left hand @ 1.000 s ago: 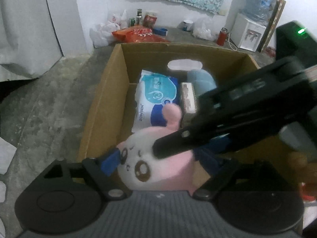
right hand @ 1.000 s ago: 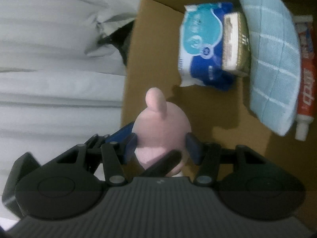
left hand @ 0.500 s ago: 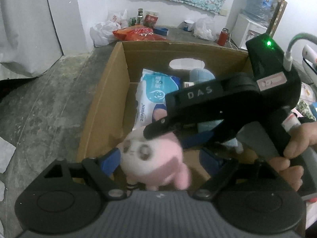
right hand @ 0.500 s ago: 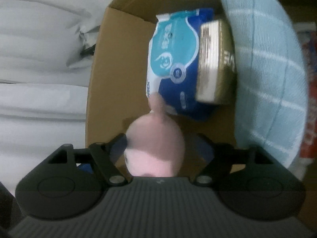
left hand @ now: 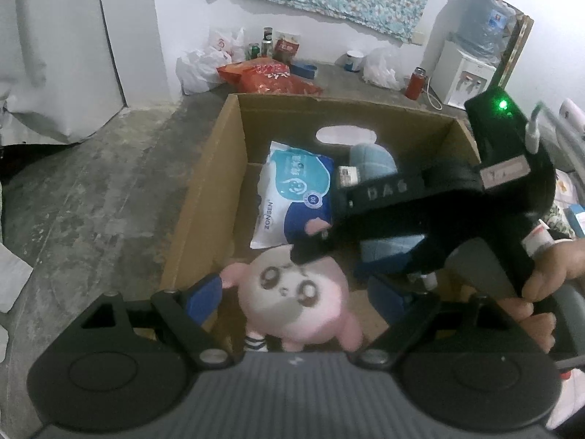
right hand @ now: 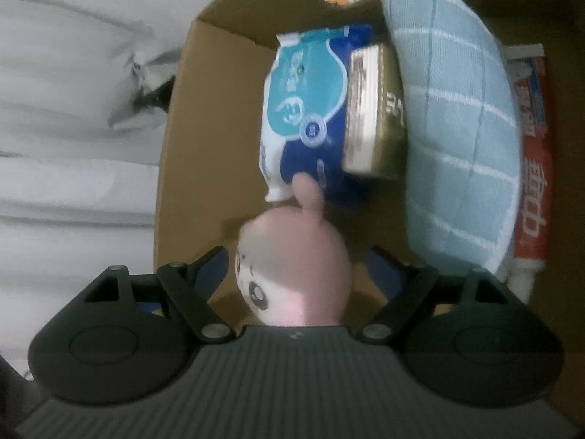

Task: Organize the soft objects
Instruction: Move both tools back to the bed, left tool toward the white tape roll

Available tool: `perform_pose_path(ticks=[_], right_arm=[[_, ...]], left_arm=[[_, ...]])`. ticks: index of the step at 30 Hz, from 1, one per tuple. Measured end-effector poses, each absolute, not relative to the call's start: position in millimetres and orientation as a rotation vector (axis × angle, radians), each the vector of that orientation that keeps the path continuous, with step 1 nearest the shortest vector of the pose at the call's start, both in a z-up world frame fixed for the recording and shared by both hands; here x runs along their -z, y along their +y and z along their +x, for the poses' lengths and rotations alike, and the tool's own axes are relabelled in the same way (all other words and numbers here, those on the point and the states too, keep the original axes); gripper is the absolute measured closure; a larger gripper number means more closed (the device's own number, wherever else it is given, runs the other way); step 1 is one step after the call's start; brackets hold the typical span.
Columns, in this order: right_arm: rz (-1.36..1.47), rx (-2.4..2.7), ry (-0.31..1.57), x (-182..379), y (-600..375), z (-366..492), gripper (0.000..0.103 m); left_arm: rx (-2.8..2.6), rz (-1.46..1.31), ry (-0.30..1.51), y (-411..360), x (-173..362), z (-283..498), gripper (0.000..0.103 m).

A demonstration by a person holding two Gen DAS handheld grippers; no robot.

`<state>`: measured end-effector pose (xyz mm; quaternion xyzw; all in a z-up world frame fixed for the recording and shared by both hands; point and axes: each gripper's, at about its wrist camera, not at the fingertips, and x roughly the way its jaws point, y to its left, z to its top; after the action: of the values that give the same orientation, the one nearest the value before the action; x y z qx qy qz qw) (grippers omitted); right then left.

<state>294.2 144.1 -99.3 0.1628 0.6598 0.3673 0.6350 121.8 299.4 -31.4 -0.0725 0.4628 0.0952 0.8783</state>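
A pink and white plush toy [left hand: 292, 292] hangs over the near end of a cardboard box [left hand: 204, 197]. My left gripper [left hand: 296, 296] is open, its blue pads apart on either side of the toy. My right gripper [right hand: 296, 274] is open too, its pads clear of the toy [right hand: 296, 278]; it reaches in from the right in the left wrist view [left hand: 420, 219], one fingertip over the toy's head. In the box lie a blue wipes pack [right hand: 307, 109], a small gold box [right hand: 373, 113] and a light blue cushion [right hand: 457, 128].
A red and white toothpaste tube [right hand: 530, 164] lies beside the cushion. Behind the box stand plastic bags [left hand: 208, 62], a red snack bag [left hand: 267, 77], cans, and a water dispenser [left hand: 471, 66]. The floor is bare concrete [left hand: 91, 201].
Both grippers opened from the toy. The toy dropped lower and turned its face up, over the box's near end. The right gripper lifted and drew back to the right.
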Motion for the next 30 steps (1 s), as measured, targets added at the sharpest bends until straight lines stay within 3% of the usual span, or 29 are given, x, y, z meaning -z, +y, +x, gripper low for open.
perform_pose_path(ticks=[2, 8, 11, 15, 21, 30], right_arm=[[0.368, -0.847, 1.538, 104.0, 147.3, 293.2, 0.042], [0.424, -0.876, 1.517, 116.5, 160.2, 288.8, 0.043], [0.426, -0.882, 1.494, 114.7, 158.8, 292.4, 0.04], [0.42, -0.891, 1.456, 99.1, 149.0, 296.8, 0.022], [0.488, -0.966, 1.297, 31.5, 96.8, 284.1, 0.02], [0.66, -1.08, 1.015, -41.0, -110.4, 200.9, 0.017]], left_arm=[[-0.198, -0.146, 0.961, 300.1, 29.0, 120.2, 0.015], [-0.208, -0.151, 0.951, 305.9, 26.1, 117.2, 0.015], [-0.212, -0.153, 0.949, 306.5, 25.5, 116.1, 0.015], [-0.204, -0.169, 0.924, 303.7, 19.9, 110.2, 0.015], [-0.166, -0.197, 0.846, 289.2, -8.8, 88.4, 0.011], [0.007, -0.179, 0.744, 216.2, -53.2, 43.4, 0.008]])
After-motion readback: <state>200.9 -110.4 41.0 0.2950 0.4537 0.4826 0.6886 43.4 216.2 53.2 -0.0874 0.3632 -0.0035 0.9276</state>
